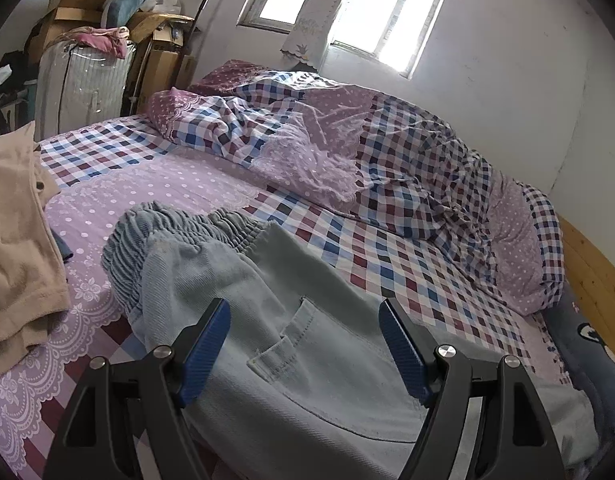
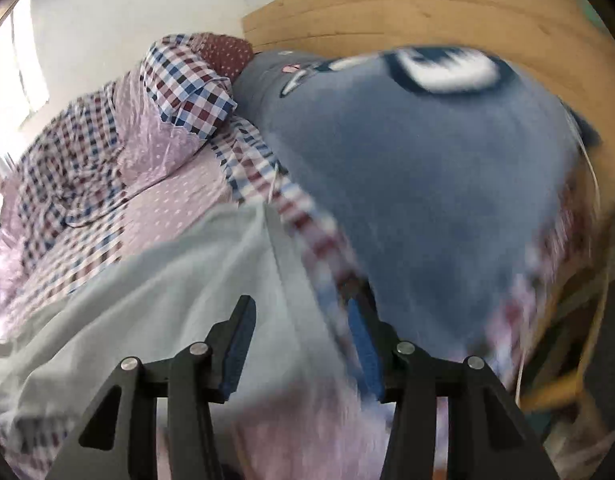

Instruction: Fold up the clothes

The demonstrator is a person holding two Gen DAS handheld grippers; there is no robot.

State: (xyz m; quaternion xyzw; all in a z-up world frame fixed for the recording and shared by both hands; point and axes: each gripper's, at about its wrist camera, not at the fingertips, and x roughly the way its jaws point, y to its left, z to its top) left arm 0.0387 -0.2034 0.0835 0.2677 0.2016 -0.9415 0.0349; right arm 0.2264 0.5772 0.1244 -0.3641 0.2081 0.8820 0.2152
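Pale grey-blue trousers with a gathered elastic waistband lie flat on the checked and dotted bed sheet. My left gripper hovers open just above the trousers near a back pocket, nothing between its blue pads. In the blurred right wrist view the same trousers lie at the lower left. My right gripper is open low over the trousers' edge, its fingers on either side of the hem where it meets the sheet.
A beige garment lies at the left of the bed. A rumpled checked duvet fills the far side. A blue-grey printed pillow sits by the wooden headboard. Boxes and a suitcase stand beyond the bed.
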